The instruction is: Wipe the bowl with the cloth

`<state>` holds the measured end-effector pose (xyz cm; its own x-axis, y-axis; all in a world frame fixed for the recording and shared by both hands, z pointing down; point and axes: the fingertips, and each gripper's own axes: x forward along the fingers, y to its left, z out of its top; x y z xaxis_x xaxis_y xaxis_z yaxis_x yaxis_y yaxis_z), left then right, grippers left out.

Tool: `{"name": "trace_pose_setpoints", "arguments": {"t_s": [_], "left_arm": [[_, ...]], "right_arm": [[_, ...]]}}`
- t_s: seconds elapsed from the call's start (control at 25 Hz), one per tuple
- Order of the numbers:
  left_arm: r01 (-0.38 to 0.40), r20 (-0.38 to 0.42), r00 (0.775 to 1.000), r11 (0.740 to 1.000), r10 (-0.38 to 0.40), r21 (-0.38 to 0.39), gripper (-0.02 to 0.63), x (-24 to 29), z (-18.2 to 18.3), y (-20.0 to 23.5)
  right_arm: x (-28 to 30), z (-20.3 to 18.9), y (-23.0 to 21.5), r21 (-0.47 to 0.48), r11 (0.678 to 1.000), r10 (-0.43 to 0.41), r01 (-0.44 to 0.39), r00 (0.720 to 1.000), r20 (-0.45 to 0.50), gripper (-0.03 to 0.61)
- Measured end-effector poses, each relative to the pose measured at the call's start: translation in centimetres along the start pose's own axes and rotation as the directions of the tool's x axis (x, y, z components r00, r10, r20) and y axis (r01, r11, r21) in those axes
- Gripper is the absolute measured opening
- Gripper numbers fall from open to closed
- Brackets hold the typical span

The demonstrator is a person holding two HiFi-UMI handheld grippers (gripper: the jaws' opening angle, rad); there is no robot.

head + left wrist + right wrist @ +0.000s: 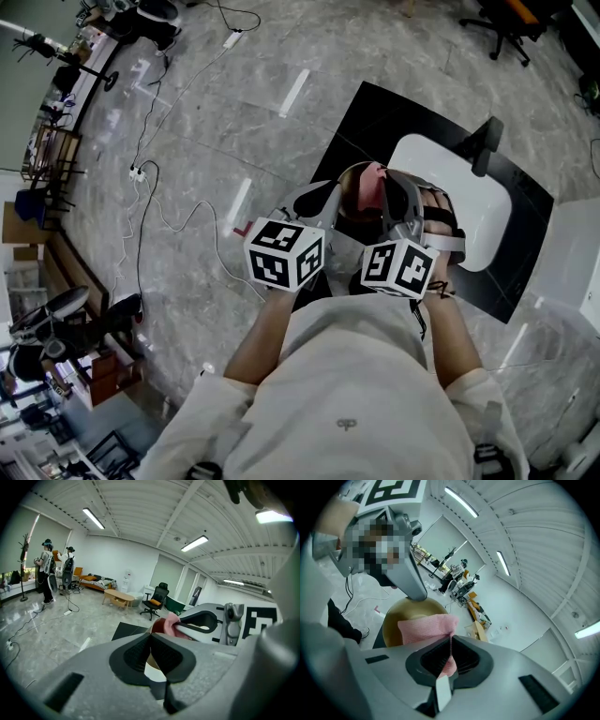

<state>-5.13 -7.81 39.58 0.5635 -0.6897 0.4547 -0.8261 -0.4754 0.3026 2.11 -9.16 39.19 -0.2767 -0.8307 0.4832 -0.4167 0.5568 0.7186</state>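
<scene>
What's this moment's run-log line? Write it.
left gripper: shut on bowl rim | right gripper: shut on pink cloth, inside bowl

Grey marbled floor [234, 122] seen from above, bearing a black square mat [375, 117] (set askew to the tile joints), on which a white round-cornered panel [478, 216] lies flat. Left of the mat, short white tape strips [294, 92] and a small red tape mark [240, 229] are stuck to the tiles. A white power strip [232, 38] and thin trailing cables [178, 220] lie on the floor, well apart from the mat.
</scene>
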Motion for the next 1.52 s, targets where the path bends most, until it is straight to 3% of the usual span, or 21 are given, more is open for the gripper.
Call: {"name": "trace_pose_setpoints", "arguments": {"t_s": [0.4, 0.8, 1.2, 1.52], "left_arm": [[0.043, 0.0, 0.999, 0.999, -0.043, 0.017, 0.017, 0.2, 0.1, -1.5], [0.121, -0.007, 0.993, 0.992, -0.12, 0.031, 0.014, 0.8, 0.0, -3.8], [0.091, 0.027, 0.995, 0.995, -0.092, 0.036, 0.014, 0.7, 1.0, -2.9], [0.073, 0.044, 0.996, 0.997, -0.074, 0.03, 0.014, -0.2, 1.6, -2.0]], "right_arm": [[0.5, 0.3, 0.6, -0.017, 1.0, 0.007, -0.007, 1.0, -0.002, 0.015], [0.7, 0.9, 3.2, -0.026, 0.997, 0.079, -0.078, 0.997, 0.012, 0.015], [0.6, 1.1, 5.6, -0.089, 0.981, 0.176, -0.174, 0.984, 0.019, 0.015], [0.4, 0.7, 5.2, -0.119, 0.979, 0.166, -0.166, 0.986, -0.011, 0.015]]}}
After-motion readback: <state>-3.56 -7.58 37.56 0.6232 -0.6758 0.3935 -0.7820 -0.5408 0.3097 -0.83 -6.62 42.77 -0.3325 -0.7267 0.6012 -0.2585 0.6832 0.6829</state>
